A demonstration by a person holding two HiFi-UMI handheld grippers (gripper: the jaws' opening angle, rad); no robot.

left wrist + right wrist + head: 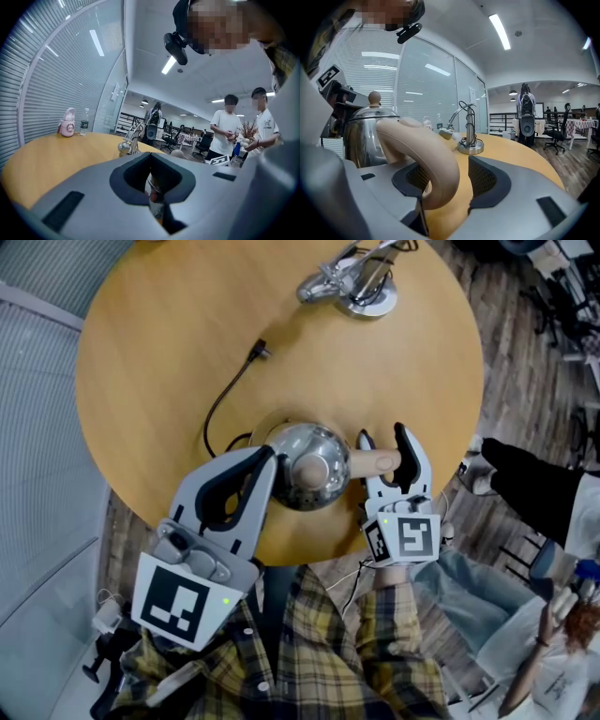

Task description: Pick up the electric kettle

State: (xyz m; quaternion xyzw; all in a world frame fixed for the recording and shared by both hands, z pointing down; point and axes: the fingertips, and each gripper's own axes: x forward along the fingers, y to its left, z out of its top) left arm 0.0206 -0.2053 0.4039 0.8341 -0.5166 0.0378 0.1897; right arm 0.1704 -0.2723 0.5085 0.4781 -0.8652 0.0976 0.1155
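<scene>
Stands tight against the near rim of the round table [169, 352], plaid shirt [309, 652] lowest in the head view. Holds the right gripper [382, 437] around the tan handle [373, 462] of the kettle [309, 465], jaws apart, one pad against the handle and a gap at the other: placed to grip, apparently, but not clamped. Sets the left gripper [265, 458] at the kettle's opposite flank, touching or nearly so, jaws together on nothing, likely as a brace against sliding while the handle is squeezed. Has the kettle upright just in from the near edge, handle turned toward the right gripper, which suits a sideways grasp. Further out, leaves a black cord [220, 399] running from beneath the kettle to a loose plug [262, 351], connected to nothing. Farthest, leaves a metal stand [361, 287] near the far rim, well apart.
</scene>
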